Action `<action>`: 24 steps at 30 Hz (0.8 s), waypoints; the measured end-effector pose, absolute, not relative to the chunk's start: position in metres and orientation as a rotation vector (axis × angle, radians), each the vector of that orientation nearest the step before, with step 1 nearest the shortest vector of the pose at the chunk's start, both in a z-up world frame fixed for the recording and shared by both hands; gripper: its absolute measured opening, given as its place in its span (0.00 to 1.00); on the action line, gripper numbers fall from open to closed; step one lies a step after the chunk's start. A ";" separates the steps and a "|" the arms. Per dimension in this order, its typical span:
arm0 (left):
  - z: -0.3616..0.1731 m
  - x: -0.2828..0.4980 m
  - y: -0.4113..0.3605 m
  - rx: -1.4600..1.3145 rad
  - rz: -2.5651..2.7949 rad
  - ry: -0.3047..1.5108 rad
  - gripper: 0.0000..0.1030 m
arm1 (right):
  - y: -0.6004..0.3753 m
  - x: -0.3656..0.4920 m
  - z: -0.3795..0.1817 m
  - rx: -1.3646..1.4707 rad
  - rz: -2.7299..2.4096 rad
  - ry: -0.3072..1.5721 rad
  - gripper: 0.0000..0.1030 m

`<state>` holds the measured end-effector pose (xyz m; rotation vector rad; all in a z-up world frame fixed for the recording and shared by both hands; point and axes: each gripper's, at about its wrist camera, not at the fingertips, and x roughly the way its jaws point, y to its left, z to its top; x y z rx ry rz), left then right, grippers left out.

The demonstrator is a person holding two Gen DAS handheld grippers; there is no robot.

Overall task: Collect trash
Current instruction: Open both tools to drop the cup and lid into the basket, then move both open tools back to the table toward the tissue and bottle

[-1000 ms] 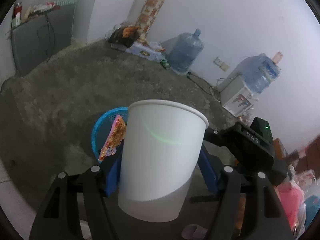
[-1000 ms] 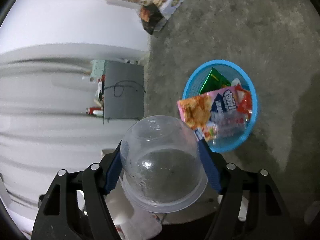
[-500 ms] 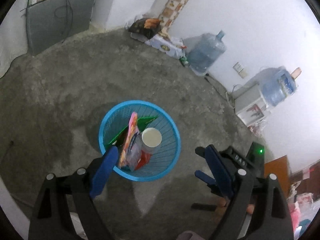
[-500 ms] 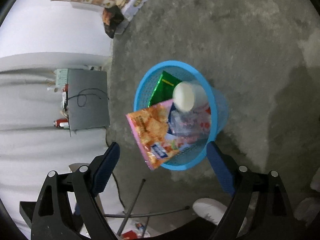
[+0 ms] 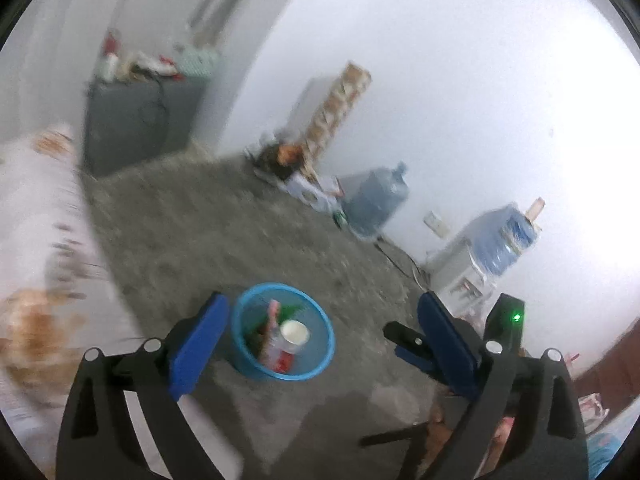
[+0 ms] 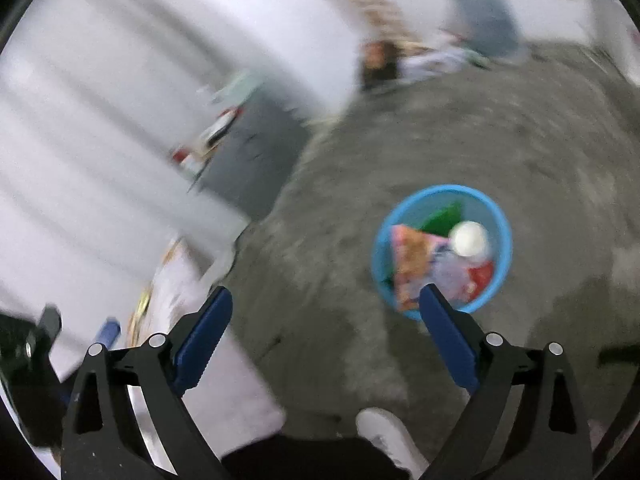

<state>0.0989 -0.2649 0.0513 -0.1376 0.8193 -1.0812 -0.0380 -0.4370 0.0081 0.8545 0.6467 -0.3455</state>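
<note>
A blue mesh basket (image 5: 325,354) (image 6: 505,240) stands on the grey floor. Inside it, a white paper cup (image 5: 295,332) (image 6: 469,238) stands beside a pink-orange snack bag (image 5: 274,334) (image 6: 412,264) and a green wrapper (image 6: 444,216). My left gripper (image 5: 322,298) hangs high above and short of the basket, its jaws opening with nothing between them. The right gripper (image 6: 325,291) is also raised, left of the basket, jaws opening and empty. Both views are blurred by motion.
A white-covered table (image 5: 36,240) (image 6: 168,320) lies at the left. A grey cabinet (image 5: 136,128), two water jugs (image 5: 378,200), a dispenser (image 5: 464,272) and boxes (image 5: 308,188) line the far wall. A person's white shoe (image 6: 384,432) is near the bottom edge.
A second ago the left gripper held the white paper cup and the right a clear plastic cup. Both let go over the basket, then both grippers rose and drew back; the right one rolled.
</note>
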 end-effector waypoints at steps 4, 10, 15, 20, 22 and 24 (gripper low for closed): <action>0.067 0.102 -0.181 -0.151 -0.974 0.749 0.93 | -0.391 -0.013 0.027 0.748 -0.204 0.700 0.88; 0.068 0.104 -0.056 -0.137 -0.743 0.671 0.94 | -0.334 0.017 0.038 0.645 -0.082 0.770 0.88; 0.053 0.104 0.027 -0.189 -0.576 0.666 0.94 | -0.288 0.042 0.048 0.565 0.006 0.818 0.88; 0.037 0.101 0.084 -0.248 -0.435 0.651 0.94 | -0.244 0.061 0.059 0.499 0.090 0.849 0.88; 0.033 0.100 0.102 -0.266 -0.409 0.641 0.94 | -0.223 0.070 0.062 0.456 0.120 0.861 0.88; 0.030 0.099 0.116 -0.267 -0.376 0.628 0.94 | -0.209 0.076 0.065 0.431 0.148 0.868 0.88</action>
